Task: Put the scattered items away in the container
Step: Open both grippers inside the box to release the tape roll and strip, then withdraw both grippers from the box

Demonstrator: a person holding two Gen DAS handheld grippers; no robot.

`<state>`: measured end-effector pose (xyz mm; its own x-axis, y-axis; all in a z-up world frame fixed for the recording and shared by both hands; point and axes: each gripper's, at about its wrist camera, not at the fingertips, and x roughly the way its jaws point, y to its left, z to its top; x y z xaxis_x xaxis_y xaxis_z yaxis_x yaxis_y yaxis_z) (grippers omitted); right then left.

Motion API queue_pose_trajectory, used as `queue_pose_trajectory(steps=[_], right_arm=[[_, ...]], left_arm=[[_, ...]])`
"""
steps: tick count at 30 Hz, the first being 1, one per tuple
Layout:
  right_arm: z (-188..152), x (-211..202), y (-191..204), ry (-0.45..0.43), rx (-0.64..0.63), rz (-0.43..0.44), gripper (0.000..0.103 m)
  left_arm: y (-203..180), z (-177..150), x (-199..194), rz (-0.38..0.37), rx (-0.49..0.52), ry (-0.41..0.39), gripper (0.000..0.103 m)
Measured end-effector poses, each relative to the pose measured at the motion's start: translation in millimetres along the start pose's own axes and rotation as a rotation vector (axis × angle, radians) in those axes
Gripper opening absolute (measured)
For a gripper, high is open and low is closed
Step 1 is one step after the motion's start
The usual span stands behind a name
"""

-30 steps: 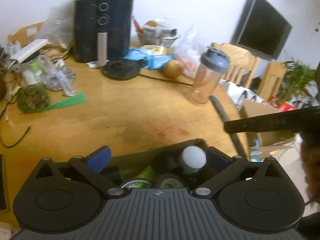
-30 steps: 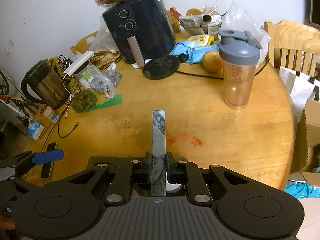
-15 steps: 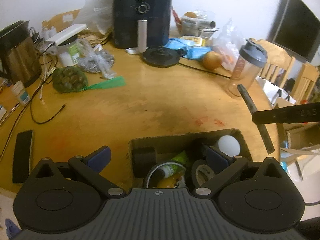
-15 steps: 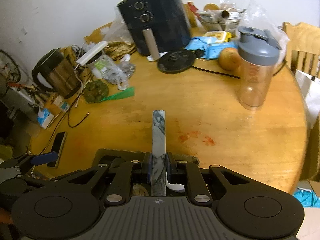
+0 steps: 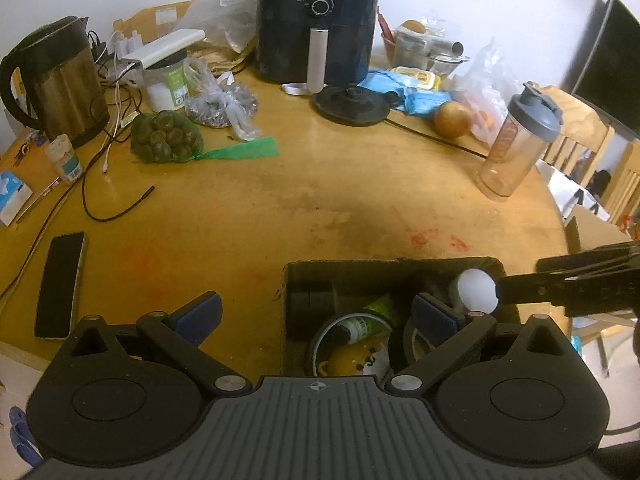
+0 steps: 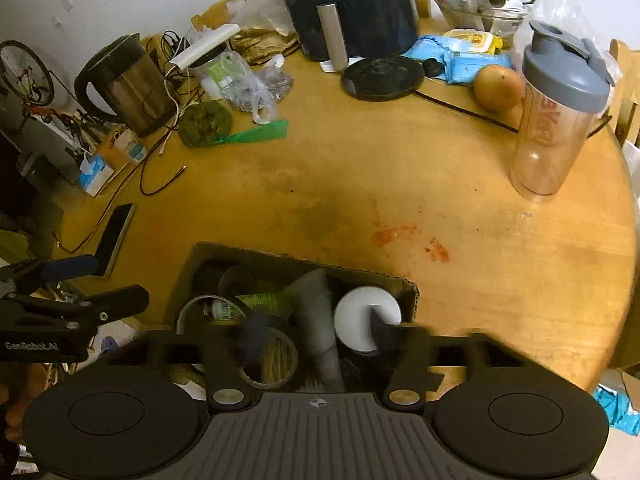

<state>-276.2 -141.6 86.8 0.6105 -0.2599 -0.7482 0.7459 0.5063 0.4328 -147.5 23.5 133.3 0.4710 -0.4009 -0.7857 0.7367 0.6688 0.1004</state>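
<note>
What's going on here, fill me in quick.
A person holding two grippers is tidying loose items into a cardboard box on a round wooden table. The right gripper hangs over the box with its jaws opening, and a grey marbled bar lies loose between them, dropping in beside a white-capped container and a tape roll. The left gripper is open at the box's near-left corner, holding nothing.

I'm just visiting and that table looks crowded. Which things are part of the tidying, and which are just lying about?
Part of the job:
brown cardboard box
grey marbled bar
white-capped bottle
black tape roll

Just lying about:
dark blue air fryer
clear shaker bottle with grey lid
steel kettle
black phone
</note>
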Motion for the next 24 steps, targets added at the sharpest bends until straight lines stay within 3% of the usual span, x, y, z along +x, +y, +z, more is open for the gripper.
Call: queue_pose_trajectory(steps=[6, 11, 18, 21, 24], right_arm=[[1, -2, -2, -0.022, -0.001, -0.028, 0.102], [3, -8, -5, -0.075, 0.01, -0.026, 0.103], [4, -33, 6, -0.284, -0.082, -0.052, 0.103], [5, -41, 9, -0.351, -0.099, -0.102, 0.103], [8, -48, 8, -0.393, -0.074, -0.098, 0.103]], left_arm=[[-6, 3, -1, -0.008, 0.03, -0.017, 0.103], [-17, 9, -6, 0.047, 0.103, -0.07, 0.103], [-23, 21, -23, 0.084, 0.156, -0.215, 0.103], [-25, 27, -24, 0.074, 0.171, -0.215, 0.103], [-25, 33, -21, 0.055, 0.176, -0.189, 0.103]])
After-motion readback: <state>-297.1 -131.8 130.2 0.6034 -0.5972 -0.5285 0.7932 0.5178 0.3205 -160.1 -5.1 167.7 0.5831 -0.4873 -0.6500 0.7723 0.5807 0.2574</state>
